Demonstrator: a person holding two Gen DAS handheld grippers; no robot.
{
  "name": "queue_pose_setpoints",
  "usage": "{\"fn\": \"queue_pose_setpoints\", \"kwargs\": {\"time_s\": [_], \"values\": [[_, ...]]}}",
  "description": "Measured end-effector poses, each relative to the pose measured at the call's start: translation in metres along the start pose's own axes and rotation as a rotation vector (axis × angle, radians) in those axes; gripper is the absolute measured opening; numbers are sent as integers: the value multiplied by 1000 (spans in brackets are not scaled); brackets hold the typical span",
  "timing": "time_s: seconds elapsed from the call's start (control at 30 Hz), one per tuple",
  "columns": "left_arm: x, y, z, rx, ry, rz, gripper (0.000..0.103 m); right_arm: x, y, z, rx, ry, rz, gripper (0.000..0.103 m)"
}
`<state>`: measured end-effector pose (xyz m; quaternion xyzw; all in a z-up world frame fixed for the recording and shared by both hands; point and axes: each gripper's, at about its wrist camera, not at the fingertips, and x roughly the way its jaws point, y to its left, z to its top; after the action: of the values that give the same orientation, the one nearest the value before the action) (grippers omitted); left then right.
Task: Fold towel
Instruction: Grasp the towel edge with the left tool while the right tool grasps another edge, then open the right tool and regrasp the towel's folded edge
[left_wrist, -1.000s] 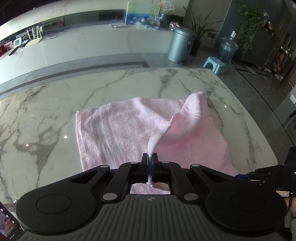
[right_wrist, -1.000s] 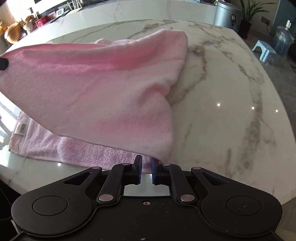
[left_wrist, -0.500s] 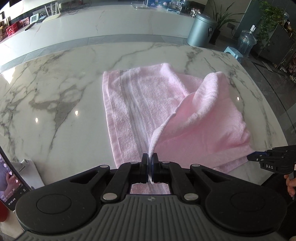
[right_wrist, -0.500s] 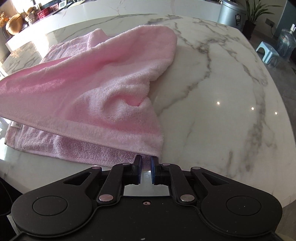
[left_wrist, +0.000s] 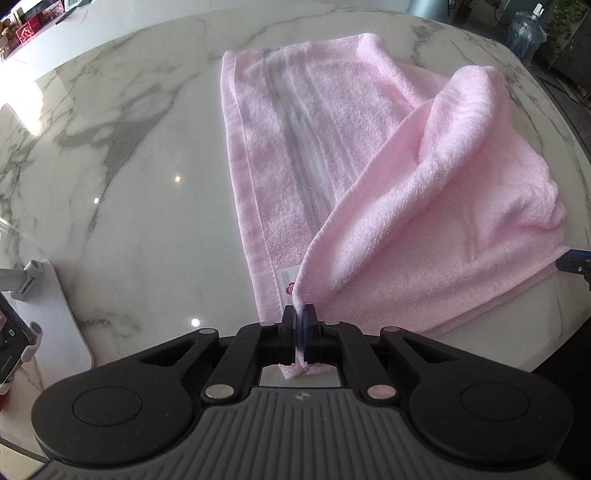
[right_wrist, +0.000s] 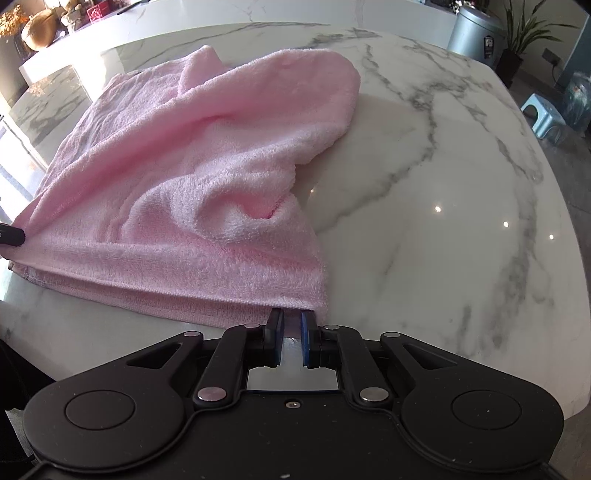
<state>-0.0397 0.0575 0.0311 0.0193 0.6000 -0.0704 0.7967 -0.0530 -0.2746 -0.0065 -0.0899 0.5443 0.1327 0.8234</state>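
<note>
- A pink towel (left_wrist: 332, 122) is laid on a white marble table (left_wrist: 122, 206) veined with grey, partly doubled over on itself.
- In the left wrist view its long axis is seen to run from the near table edge away toward the far side, with the grey-and-white woven stripes (left_wrist: 295, 140) lying along that same line.
- The uncovered lower layer is spread flat on the left; the upper layer is draped over the right part, puffed up into a rounded hump (left_wrist: 461, 110) at the far end.
- One near corner of the upper layer is clamped in the left gripper (left_wrist: 298, 314), whose pads are pressed together on the cloth, just beside a small white label (left_wrist: 286, 282) with a red mark.
- The other near corner is pinched by the right gripper (right_wrist: 291, 319), its blue pads (right_wrist: 305, 339) held slightly apart by the hem.
- In the right wrist view the fold's near edge is seen running leftward to the other gripper's tip.
</note>
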Motion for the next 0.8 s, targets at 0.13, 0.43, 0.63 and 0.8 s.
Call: {"fn": "queue_pose_setpoints", "kwargs": {"time_s": [0.13,0.43,0.63,0.8], "values": [[-5,-1,-4,0,10,0,3,1,-2,1,2,4,8,8],[-10,-9,-15,23,-15,14,3,3,-6,9,-37,74,27,10],[-14,-6,-17,18,-39,-28,3,-30,-21,15,-127,99,27,16],[-10,-11,-11,39,-40,-46,3,-50,-26,40,-244,80,27,17]]}}
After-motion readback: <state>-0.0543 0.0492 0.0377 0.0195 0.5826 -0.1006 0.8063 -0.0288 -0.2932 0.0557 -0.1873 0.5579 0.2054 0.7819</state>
